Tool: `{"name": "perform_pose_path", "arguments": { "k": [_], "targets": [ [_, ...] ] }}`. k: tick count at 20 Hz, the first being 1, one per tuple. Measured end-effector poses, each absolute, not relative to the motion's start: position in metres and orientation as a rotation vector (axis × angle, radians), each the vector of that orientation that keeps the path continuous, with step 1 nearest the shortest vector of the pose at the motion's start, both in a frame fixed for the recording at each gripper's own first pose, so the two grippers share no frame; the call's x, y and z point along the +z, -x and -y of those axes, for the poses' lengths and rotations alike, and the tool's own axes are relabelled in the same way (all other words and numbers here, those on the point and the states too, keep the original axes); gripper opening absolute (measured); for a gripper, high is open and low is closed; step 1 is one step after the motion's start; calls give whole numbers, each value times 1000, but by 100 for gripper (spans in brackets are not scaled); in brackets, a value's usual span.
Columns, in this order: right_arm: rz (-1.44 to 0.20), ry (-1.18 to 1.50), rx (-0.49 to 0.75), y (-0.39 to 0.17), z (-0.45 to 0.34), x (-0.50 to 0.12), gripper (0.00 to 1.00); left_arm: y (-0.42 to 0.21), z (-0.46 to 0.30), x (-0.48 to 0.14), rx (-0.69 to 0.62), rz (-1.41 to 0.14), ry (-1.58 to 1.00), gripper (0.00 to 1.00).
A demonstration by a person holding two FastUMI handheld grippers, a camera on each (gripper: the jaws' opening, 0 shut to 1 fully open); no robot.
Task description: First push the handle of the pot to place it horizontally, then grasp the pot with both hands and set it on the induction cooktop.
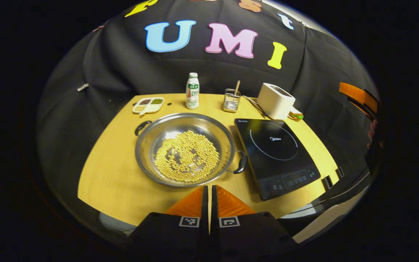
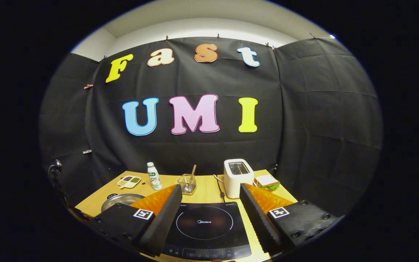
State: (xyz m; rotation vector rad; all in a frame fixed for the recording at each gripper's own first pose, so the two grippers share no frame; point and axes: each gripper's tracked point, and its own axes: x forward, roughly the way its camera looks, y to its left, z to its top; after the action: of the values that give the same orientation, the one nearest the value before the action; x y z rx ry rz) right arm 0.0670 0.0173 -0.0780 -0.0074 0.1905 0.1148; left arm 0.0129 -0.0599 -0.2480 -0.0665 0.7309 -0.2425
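Note:
A wide steel pot [image 1: 184, 148] holding many yellow beans sits on the wooden table [image 1: 115, 174] in the left gripper view. Its two black handles lie on a slant, one at the far left [image 1: 142, 127] and one at the near right [image 1: 241, 162]. The black induction cooktop [image 1: 276, 156] lies just right of the pot. My left gripper [image 1: 209, 189] is shut, empty, hovering just short of the pot's near rim. In the right gripper view my right gripper [image 2: 209, 203] stands open above the cooktop [image 2: 205, 225], and the pot's rim [image 2: 120, 199] peeks out at lower left.
Along the table's back edge stand a seasoning tray [image 1: 148, 104], a white bottle [image 1: 192, 95], a wire utensil cup [image 1: 231, 100], a white toaster [image 1: 275, 100] with its cord, and a sandwich [image 2: 267, 181]. Table edges fall away near and at both sides.

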Motion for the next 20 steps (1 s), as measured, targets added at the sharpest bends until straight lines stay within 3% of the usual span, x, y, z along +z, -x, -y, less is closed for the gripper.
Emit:
{"name": "perform_pose_path", "arguments": {
  "k": [7, 20],
  "targets": [
    [-204, -20, 82, -81, 8, -77, 98, -25, 97, -289, -367, -824, 3, 5],
    [-204, 37, 9, -81, 51, -77, 98, -75, 132, -328, -447, -894, -127, 5]
  ]
}}
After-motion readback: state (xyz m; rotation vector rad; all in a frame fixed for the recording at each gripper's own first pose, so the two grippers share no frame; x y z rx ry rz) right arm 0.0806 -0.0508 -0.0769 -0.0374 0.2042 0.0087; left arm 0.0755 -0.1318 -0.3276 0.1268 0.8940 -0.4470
